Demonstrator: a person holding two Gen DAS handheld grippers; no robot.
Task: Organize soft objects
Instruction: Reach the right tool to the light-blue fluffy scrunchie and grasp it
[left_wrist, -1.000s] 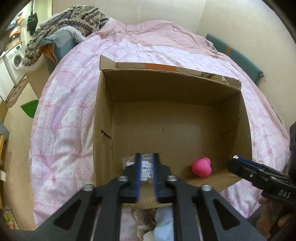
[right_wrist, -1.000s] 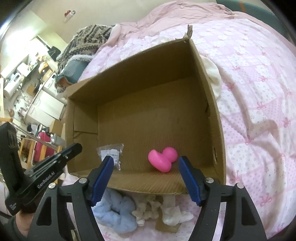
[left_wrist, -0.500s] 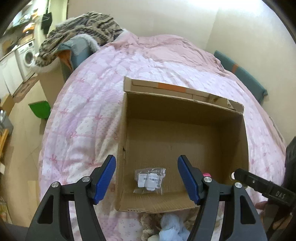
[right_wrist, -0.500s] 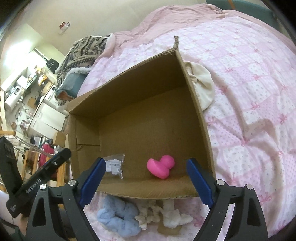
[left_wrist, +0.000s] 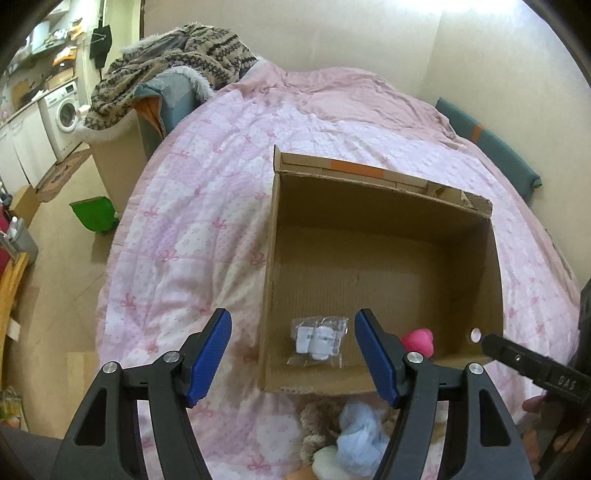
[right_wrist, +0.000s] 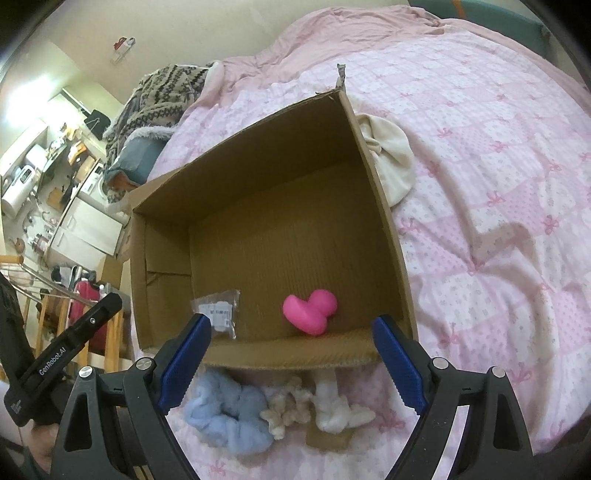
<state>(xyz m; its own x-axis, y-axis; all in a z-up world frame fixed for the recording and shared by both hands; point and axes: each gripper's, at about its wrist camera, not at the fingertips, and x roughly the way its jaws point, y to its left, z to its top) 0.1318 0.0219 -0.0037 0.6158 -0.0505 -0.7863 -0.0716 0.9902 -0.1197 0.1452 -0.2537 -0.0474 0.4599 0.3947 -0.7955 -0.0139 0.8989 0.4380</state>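
An open cardboard box (left_wrist: 384, 280) is set on the pink quilted bed (left_wrist: 192, 236), evidently as the collecting place for the soft things. Two items already lie on its floor by the near wall: a clear packet (left_wrist: 320, 340) holding small white pieces at about 7 o'clock of the floor, and a pink squishy toy (right_wrist: 309, 309) toward 5 o'clock, partly hidden behind a finger in the left view. The left gripper (left_wrist: 293, 354) is held above the near rim with its blue fingers (left_wrist: 212, 349) spread wide and nothing between them; a second ago they were pressed together on the packet over the box, so the packet has been let go and the gripper has been drawn up and back, the box now appearing smaller in its view. The right gripper (right_wrist: 291, 363) is likewise splayed and empty, as it was earlier, and has also been pulled back, so more of the bed in front of the box is shown. There, at 6 o'clock just outside the near wall, the remaining items wait: a light blue scrunchie (right_wrist: 229, 415), a beige fluffy piece (right_wrist: 286, 410) and a white fluffy piece (right_wrist: 334, 406), close together within reach of either gripper. A cream cloth bundle (right_wrist: 388, 158) lies against the box's outer wall at 2 o'clock.
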